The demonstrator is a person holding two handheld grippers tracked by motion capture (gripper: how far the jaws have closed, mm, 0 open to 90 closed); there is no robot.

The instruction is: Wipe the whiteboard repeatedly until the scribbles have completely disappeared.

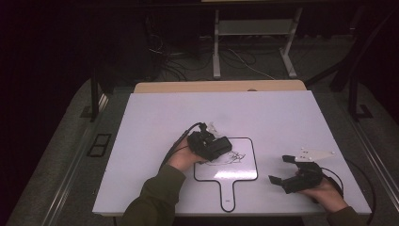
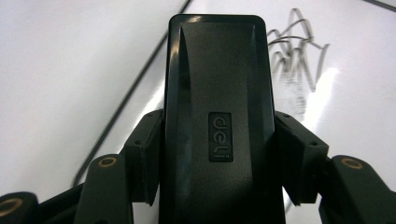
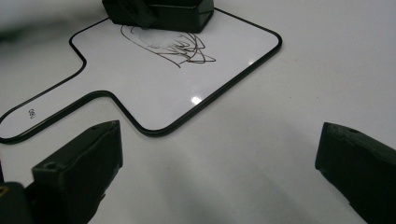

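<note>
On the white counter (image 1: 155, 117) lies a small paddle-shaped whiteboard (image 1: 244, 172) with a thin black border, its handle pointing toward the near edge. Dark scribbles (image 1: 234, 156) cross the far part of its writing face.

The left gripper (image 1: 221, 147) sits over the far left corner of the whiteboard, its jaws clamped on the two long sides of a black eraser (image 2: 219, 121) that bears a raised "deli" label. In the left gripper view the eraser stands straight between the jaws, with the scribbles just beyond its far right corner. The eraser seems to rest on the board's surface, though contact is hard to confirm from these angles.

The right gripper (image 1: 281, 169) rests on the counter to the right of the whiteboard, well apart from it, held by the person's right hand (image 1: 324, 190). Its jaws stand wide apart with nothing between them, pointing left toward the board.
</note>
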